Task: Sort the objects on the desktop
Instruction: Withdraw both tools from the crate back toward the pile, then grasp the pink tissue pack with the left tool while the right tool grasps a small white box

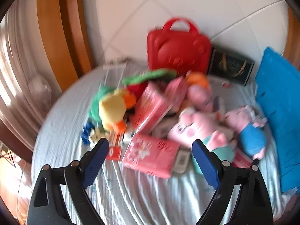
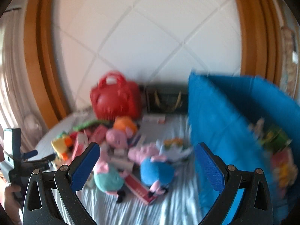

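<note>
A heap of toys and pink packs lies on a pale cloth-covered table (image 1: 61, 123). In the left wrist view my left gripper (image 1: 150, 150) is open above a pink tissue pack (image 1: 151, 155), with nothing between its fingers. A yellow plush duck (image 1: 112, 108) lies to its left, a pink pig plush in a teal dress (image 1: 202, 131) and one in blue (image 1: 251, 131) to its right. In the right wrist view my right gripper (image 2: 147, 153) is open over the blue-dressed pig (image 2: 155, 170), apart from it. The left gripper (image 2: 37, 157) shows at the left edge there.
A red handled case (image 1: 178, 50) and a dark box (image 1: 230, 65) stand at the back against the tiled wall. A blue fabric bin (image 2: 221, 116) with several items inside stands at the right. Wooden frames flank the wall. A hand (image 2: 11, 191) holds the left gripper.
</note>
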Motion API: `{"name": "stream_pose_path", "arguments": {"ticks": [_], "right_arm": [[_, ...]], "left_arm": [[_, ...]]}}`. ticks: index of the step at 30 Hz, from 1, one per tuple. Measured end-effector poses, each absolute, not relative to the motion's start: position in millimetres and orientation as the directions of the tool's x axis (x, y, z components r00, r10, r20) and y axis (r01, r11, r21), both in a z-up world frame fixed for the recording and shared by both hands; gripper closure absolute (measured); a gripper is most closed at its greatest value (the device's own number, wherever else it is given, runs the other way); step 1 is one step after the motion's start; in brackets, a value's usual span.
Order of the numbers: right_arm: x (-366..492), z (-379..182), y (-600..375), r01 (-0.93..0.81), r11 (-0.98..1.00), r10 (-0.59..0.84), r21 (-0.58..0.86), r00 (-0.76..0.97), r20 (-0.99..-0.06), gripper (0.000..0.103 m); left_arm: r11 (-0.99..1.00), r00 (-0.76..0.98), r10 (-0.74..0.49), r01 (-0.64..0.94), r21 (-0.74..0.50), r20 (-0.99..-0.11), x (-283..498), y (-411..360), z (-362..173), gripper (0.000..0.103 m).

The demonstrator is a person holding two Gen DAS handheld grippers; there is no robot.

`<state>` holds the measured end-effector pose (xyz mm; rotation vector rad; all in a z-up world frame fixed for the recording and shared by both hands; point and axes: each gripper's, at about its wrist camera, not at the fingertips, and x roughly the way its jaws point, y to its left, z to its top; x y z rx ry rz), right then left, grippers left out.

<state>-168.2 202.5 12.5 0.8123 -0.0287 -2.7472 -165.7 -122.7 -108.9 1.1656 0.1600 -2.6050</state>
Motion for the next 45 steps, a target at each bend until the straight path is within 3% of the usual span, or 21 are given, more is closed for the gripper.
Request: {"name": "stream_pose_path", "arguments": {"ticks": [8, 12, 17, 22, 30, 37, 38, 40, 42, 45], "right_arm": [[-213.6, -82.4, 163.8, 0.260, -0.964, -0.218, 0.063, -0.631, -0.745, 0.000], [-224.3, -111.9, 145.7, 0.290, -0.956, -0.212, 0.048, -0.567, -0.796, 0.000], [-231.2, -131.1, 121.0, 0.346, -0.936, -0.243, 0.059, -0.518, -0.820, 0.000], [-237.9, -140.6, 98.6, 0.393, -0.915, -0.289, 0.091, -0.482, -0.827, 0.000], [-243.1, -141.3, 66.9, 0.452, -0.884, -0.334, 0.119, -0.434, -0.836, 0.000], [-234.5, -148.2, 36.3, 0.444, -0.878, -0.363, 0.178, -0.376, -0.852, 0.000], [-233.2, -149.5, 33.3, 0.441, -0.877, -0.371, 0.192, -0.365, -0.854, 0.003], [-229.1, -153.5, 23.1, 0.450, -0.869, -0.378, 0.205, -0.338, -0.862, 0.020], [-223.1, -158.9, 10.9, 0.462, -0.860, -0.386, 0.217, -0.311, -0.869, 0.047], [-217.4, -172.5, -8.8, 0.466, -0.844, -0.415, 0.267, -0.251, -0.875, 0.048]], "left_arm": [[-0.975, -0.519, -0.099, 0.223, -0.023, -0.849, -206.0, -120.2, -199.8, 0.012], [-0.972, -0.425, -0.158, 0.224, 0.066, -0.891, -215.0, -122.8, -234.5, 0.010], [-0.956, -0.386, -0.154, 0.291, 0.039, -0.910, -177.1, -159.4, -237.1, 0.010], [-0.889, -0.261, -0.306, 0.424, 0.176, -0.915, -137.0, -200.9, -238.8, 0.010], [-0.875, -0.383, -0.174, 0.482, -0.035, -0.907, -150.5, -197.7, -194.7, 0.010], [-0.920, -0.263, -0.149, 0.391, 0.036, -0.953, -220.9, -169.5, -243.8, 0.008], [-0.921, -0.256, -0.169, 0.385, 0.060, -0.952, -222.4, -168.5, -248.6, 0.008], [-0.933, -0.300, -0.154, 0.359, 0.038, -0.941, -215.5, -170.9, -246.8, 0.013], [-0.939, -0.319, -0.139, 0.344, 0.022, -0.938, -206.1, -177.2, -242.4, 0.014], [-0.942, -0.335, -0.147, 0.334, 0.029, -0.931, -194.7, -189.3, -238.3, 0.014]]}}
